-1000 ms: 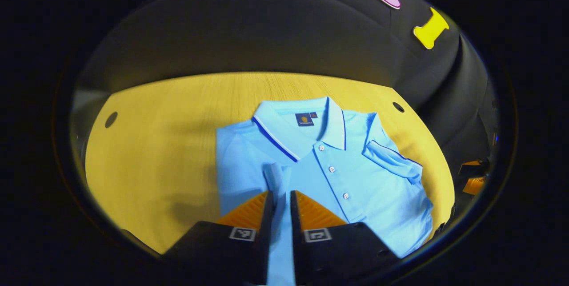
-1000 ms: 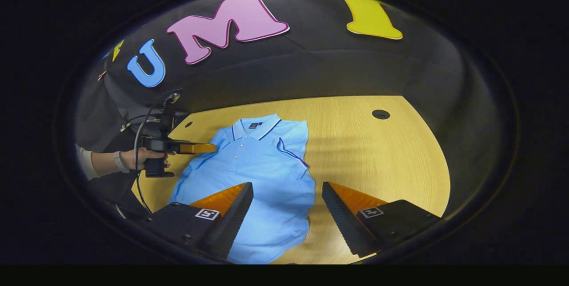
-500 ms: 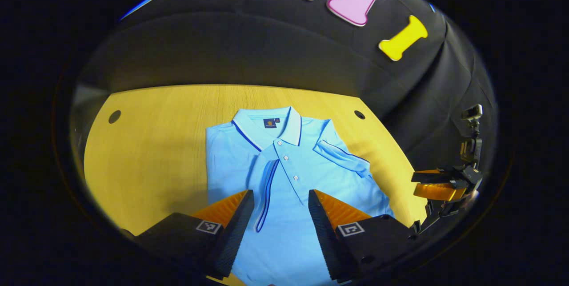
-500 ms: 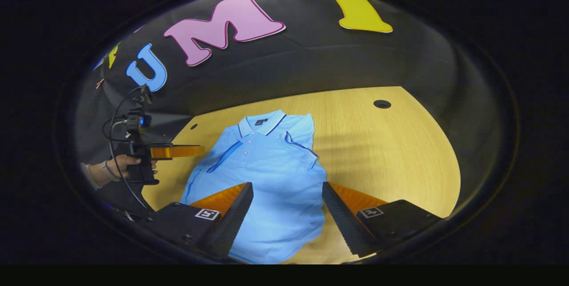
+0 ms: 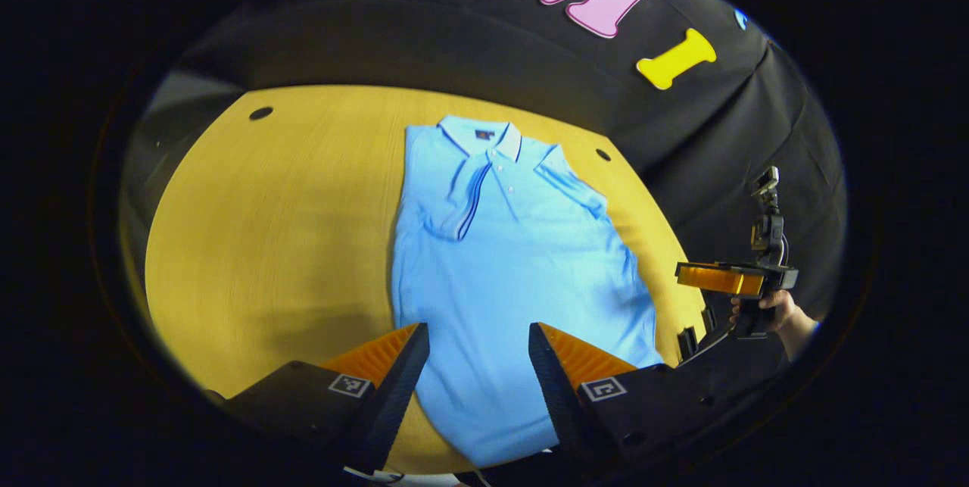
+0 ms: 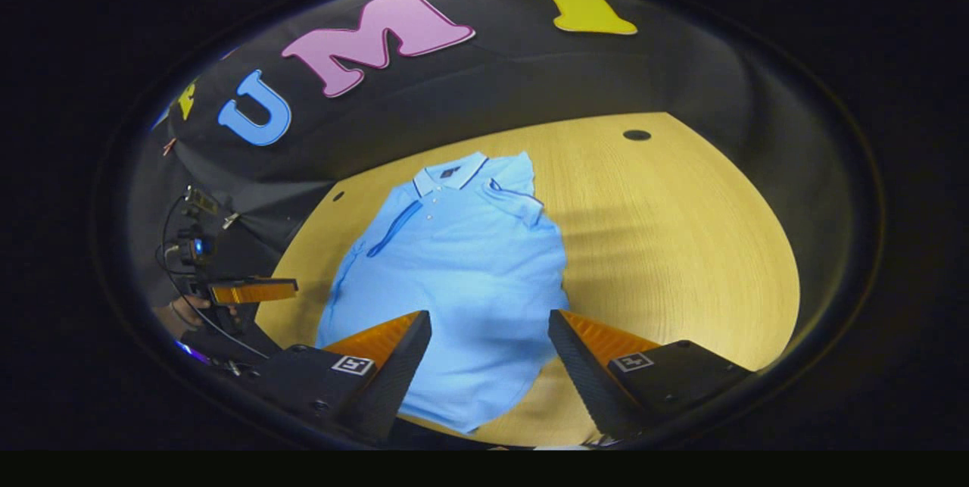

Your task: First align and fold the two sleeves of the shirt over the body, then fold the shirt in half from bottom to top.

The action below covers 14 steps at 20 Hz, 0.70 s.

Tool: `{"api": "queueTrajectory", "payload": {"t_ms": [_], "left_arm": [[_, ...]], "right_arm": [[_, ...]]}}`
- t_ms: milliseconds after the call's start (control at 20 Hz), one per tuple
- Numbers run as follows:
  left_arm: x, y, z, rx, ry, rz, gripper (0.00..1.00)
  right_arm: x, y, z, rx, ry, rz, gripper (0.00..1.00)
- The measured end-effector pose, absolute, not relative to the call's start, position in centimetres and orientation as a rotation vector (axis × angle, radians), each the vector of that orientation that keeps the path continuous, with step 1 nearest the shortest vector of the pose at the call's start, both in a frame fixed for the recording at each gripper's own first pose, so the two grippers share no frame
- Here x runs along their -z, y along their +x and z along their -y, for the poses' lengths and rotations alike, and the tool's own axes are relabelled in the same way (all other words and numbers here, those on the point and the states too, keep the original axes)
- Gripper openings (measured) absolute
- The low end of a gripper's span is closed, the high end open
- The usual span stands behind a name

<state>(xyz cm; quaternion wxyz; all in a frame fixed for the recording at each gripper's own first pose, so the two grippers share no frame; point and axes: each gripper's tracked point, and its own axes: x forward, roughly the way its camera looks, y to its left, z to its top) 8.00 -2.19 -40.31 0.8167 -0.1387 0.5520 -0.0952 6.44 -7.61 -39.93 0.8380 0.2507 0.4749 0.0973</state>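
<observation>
Shirt (image 5: pixel 515 245) lies flat on table (image 5: pixel 288 191), sleeves folded in; both tongs (image 5: pixel 478 373) (image 6: pixel 490 366) spread, empty.

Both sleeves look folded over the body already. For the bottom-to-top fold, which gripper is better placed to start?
Neither clearly. The left gripper and right gripper both hover open above the shirt hem, each over its own side, so a two-handed grab of the hem corners seems likeliest.

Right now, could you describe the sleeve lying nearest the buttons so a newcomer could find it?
On the wooden table lies a light blue polo shirt. Just below its collar, the folded sleeve crosses the chest, its dark-striped cuff beside the buttons.
</observation>
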Motion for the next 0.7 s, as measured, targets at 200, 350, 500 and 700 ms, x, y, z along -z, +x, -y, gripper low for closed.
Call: {"api": "queueTrajectory", "payload": {"t_ms": [200,350,500,700], "left_arm": [[41.8,1.7,2.2,0.151,-0.393,-1.254,0.85],[42.4,-2.0,2.8,0.145,-0.438,-1.308,0.86],[43.1,-4.6,3.1,0.147,-0.466,-1.356,0.85],[44.6,-6.5,3.7,0.128,-0.508,-1.402,0.86]], "right_arm": [[40.9,1.8,6.5,-0.184,0.618,-1.055,0.97],[42.0,-1.8,5.3,-0.176,0.699,-1.113,0.97],[42.9,-4.7,4.7,-0.164,0.772,-1.164,0.97],[44.2,-7.6,3.8,-0.138,0.896,-1.226,0.97]]}}
